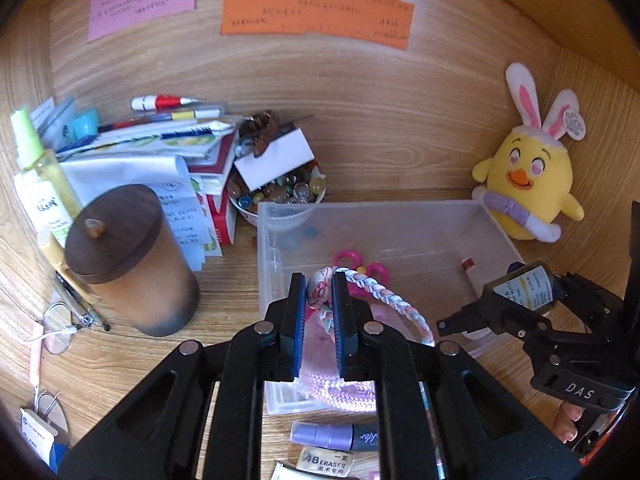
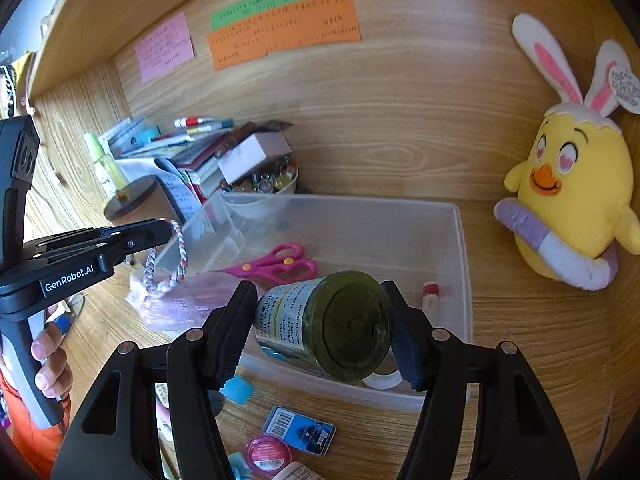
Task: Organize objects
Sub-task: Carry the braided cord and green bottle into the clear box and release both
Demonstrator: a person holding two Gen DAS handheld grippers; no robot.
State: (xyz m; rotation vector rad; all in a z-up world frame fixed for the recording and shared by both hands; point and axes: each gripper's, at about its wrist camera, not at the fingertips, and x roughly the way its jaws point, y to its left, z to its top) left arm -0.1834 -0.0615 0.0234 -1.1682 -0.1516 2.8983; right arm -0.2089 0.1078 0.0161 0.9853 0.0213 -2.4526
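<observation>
My left gripper (image 1: pixel 319 282) is shut on the knot of a pink, white and blue braided strap (image 1: pixel 384 300). The strap's soft pink pouch (image 2: pixel 180 304) hangs over the near left corner of a clear plastic bin (image 1: pixel 400 212). My right gripper (image 2: pixel 318 294) is shut on a dark green jar (image 2: pixel 340 324) with a printed label, held tilted over the bin's front wall. In the left wrist view that gripper (image 1: pixel 508 304) and jar (image 1: pixel 520 286) show at the right. Pink scissors (image 2: pixel 276 266) and a small red-capped stick (image 2: pixel 430 294) lie inside the bin.
A brown lidded canister (image 1: pixel 128 264), a paper stack (image 1: pixel 160 152) and a bowl of beads (image 1: pixel 280 196) crowd the left. A yellow plush chick (image 2: pixel 572 200) leans at the right wall. An eraser (image 1: pixel 326 462), a purple tube (image 1: pixel 328 436) and a blue box (image 2: pixel 300 430) lie in front.
</observation>
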